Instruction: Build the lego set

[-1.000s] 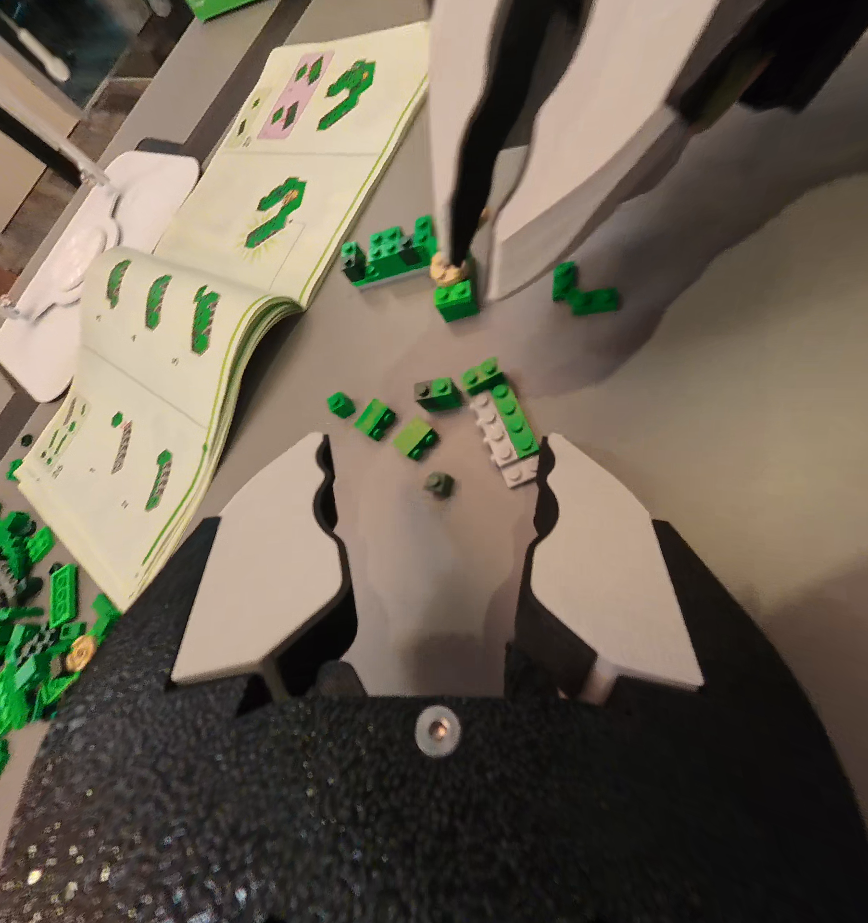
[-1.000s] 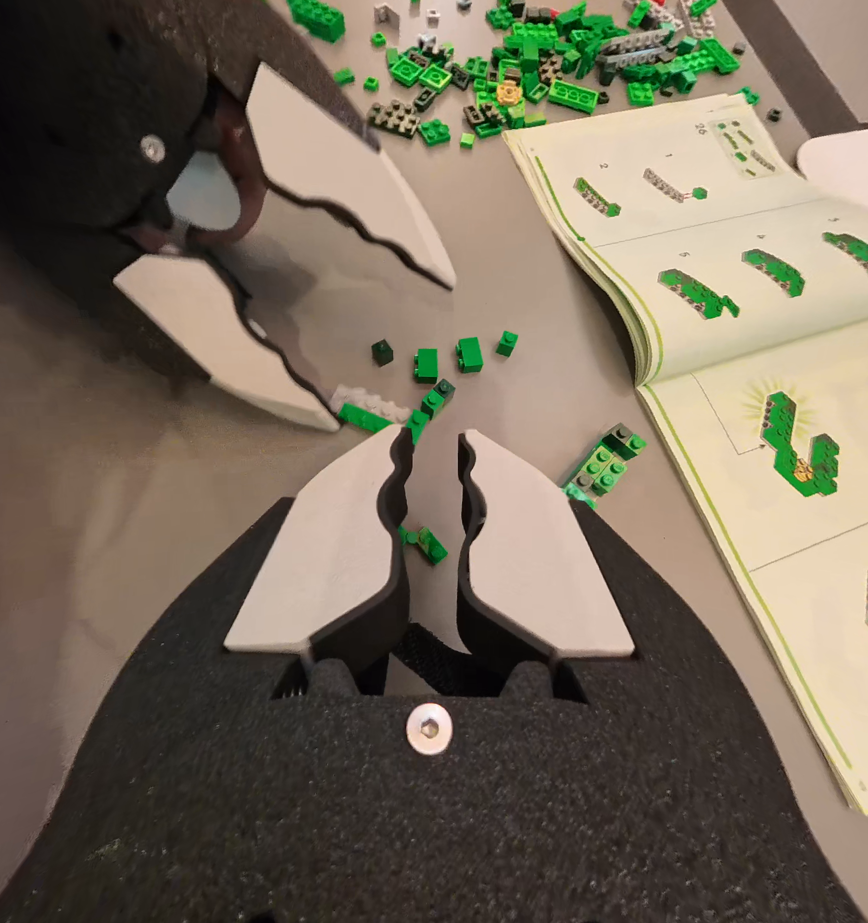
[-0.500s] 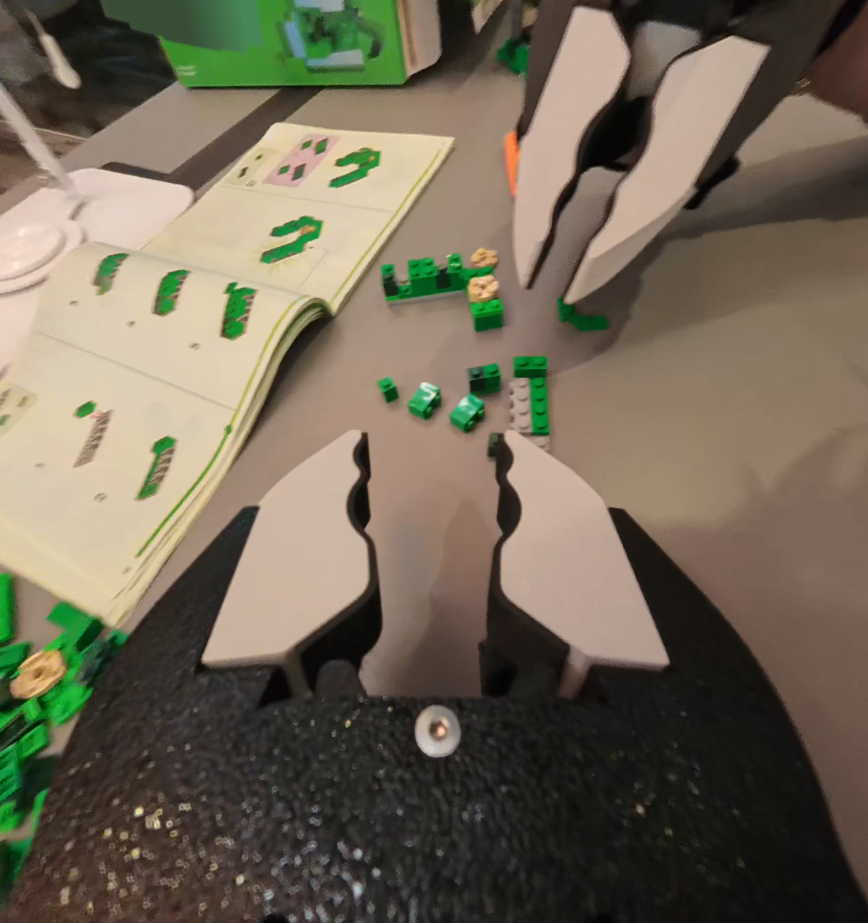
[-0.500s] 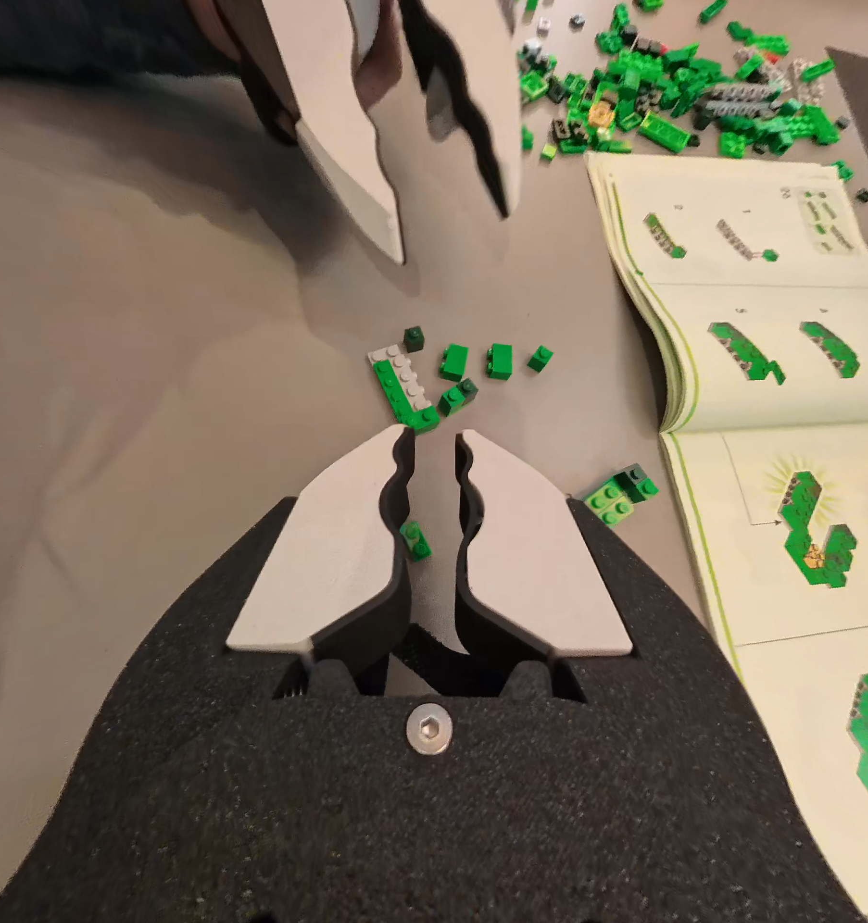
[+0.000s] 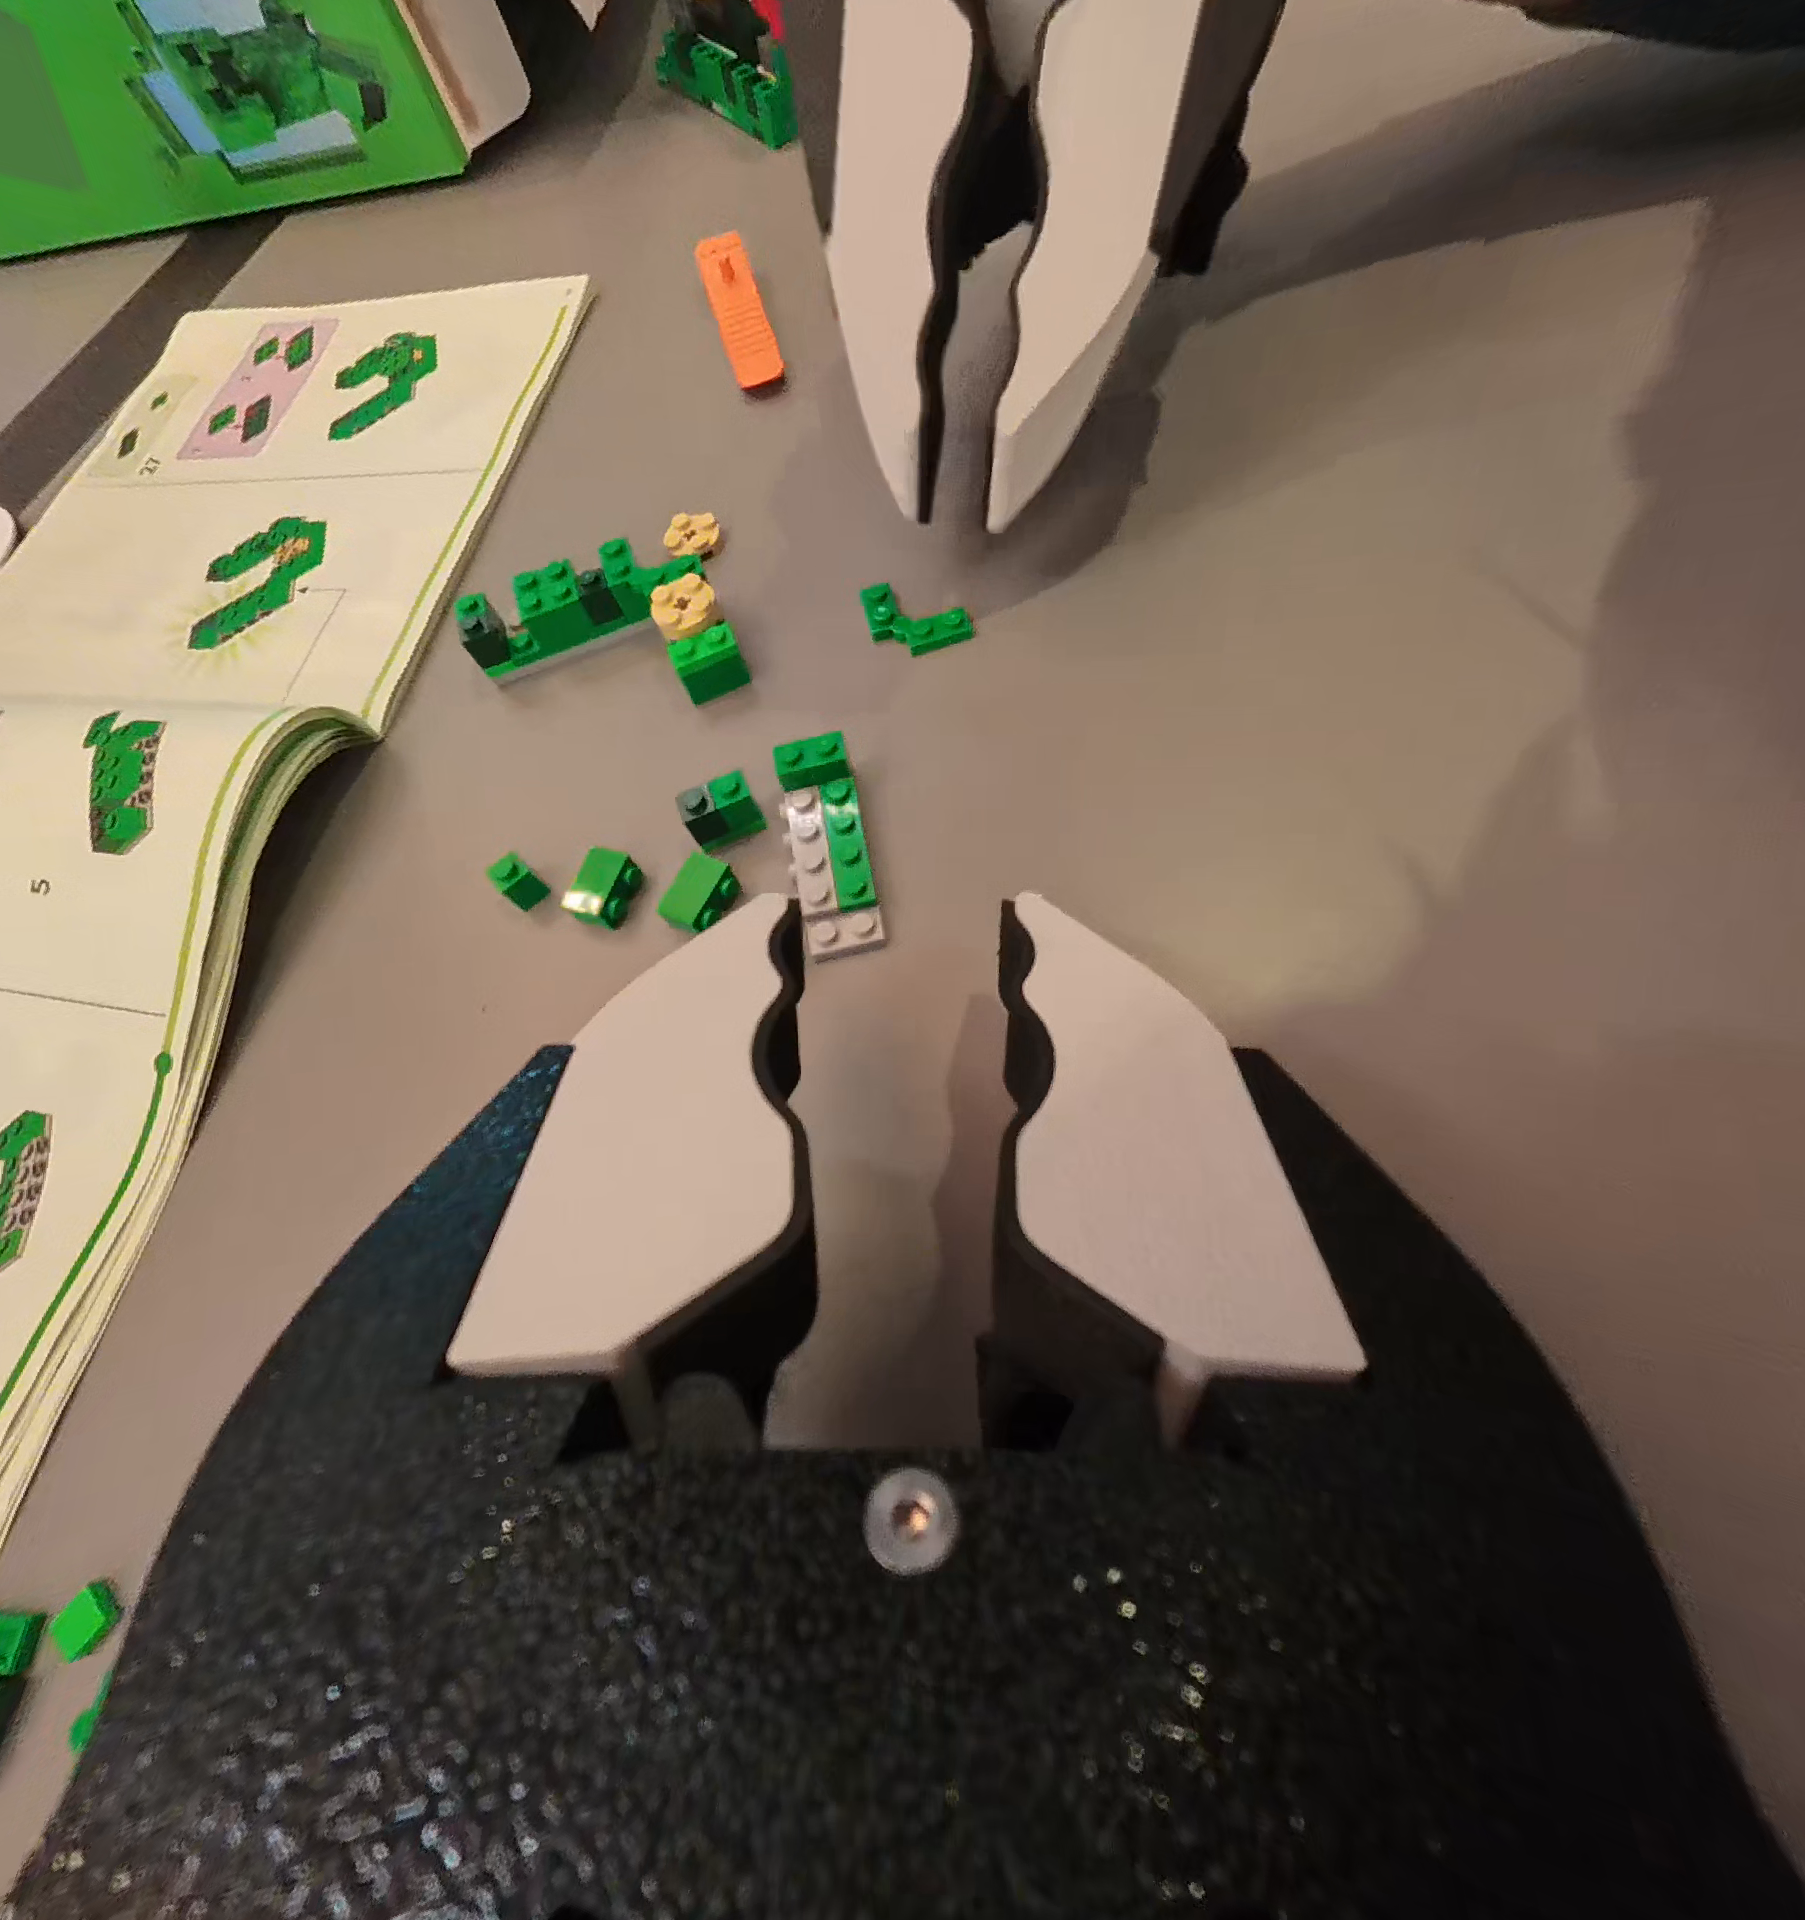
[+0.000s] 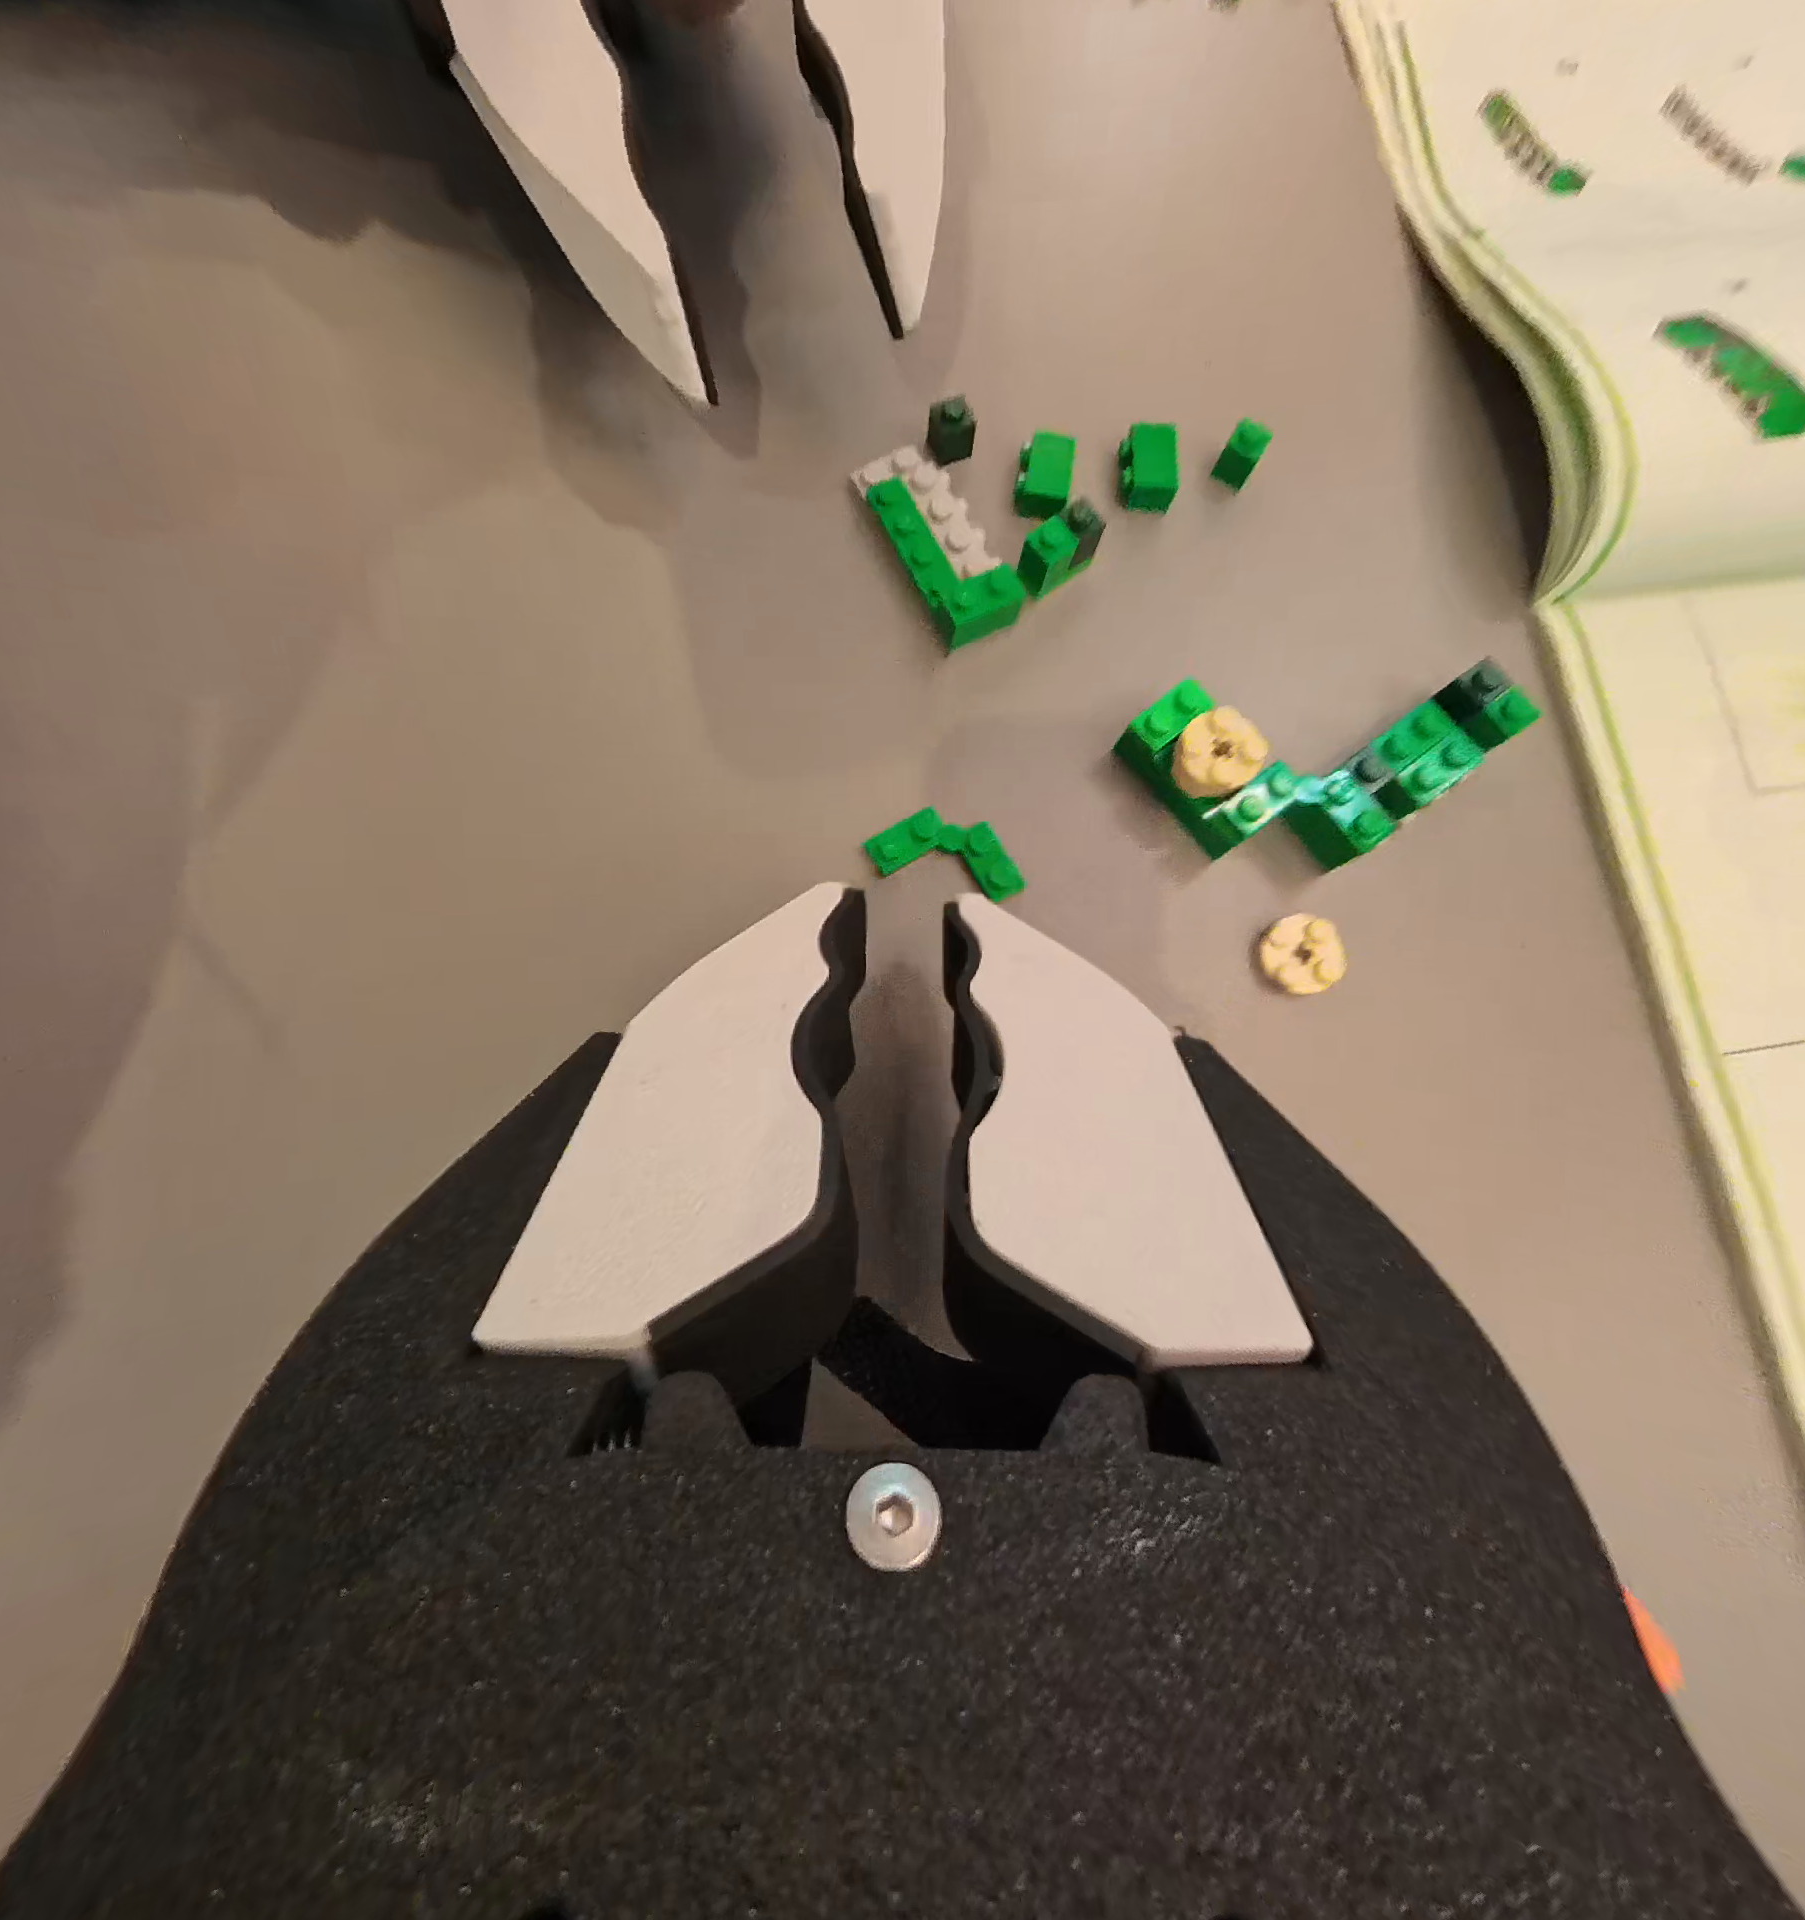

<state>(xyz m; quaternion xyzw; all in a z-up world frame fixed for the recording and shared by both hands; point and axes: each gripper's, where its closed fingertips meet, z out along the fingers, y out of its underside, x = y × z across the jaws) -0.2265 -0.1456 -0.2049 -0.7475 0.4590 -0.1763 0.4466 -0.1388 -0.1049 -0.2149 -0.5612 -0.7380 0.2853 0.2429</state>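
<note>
**Two empty grippers over scattered green bricks on grey table**

Two grippers face each other across the grey tabletop (image 5: pixel 1397 727). Left gripper (image 5: pixel 903 909), lower centre of the left wrist view: grey fingers spread with a clear gap, nothing between them. Its left fingertip (image 5: pixel 773 914) sits just beside the near end of the grey-and-green L-shaped plate assembly (image 5: pixel 830 847); contact cannot be told.

Right gripper (image 6: pixel 903 899), lower centre of the right wrist view: fingers narrowly parted, a thin strip of table showing between them, nothing held. Just beyond its tips lies a small flat green angled plate piece (image 6: pixel 945 847), not touching.

Partly built green stepped brick assembly (image 5: pixel 586 613) sits mid-frame in the left wrist view, near the edge of the open pale-yellow instruction booklet (image 5: pixel 202 727). One tan round flower-shaped piece (image 5: pixel 685 603) sits on top of it at its right end; a second tan round piece (image 5: pixel 692 532) lies loose on the table just behind it.

Loose small green bricks (image 5: pixel 607 883) lie in a row to the left of the L-shaped assembly. Orange wedge-shaped brick separator (image 5: pixel 739 312) lies upper centre of the left wrist view; green cardboard set box (image 5: pixel 202 114) at upper left. The right wrist view is motion-blurred toward the booklet side.
</note>
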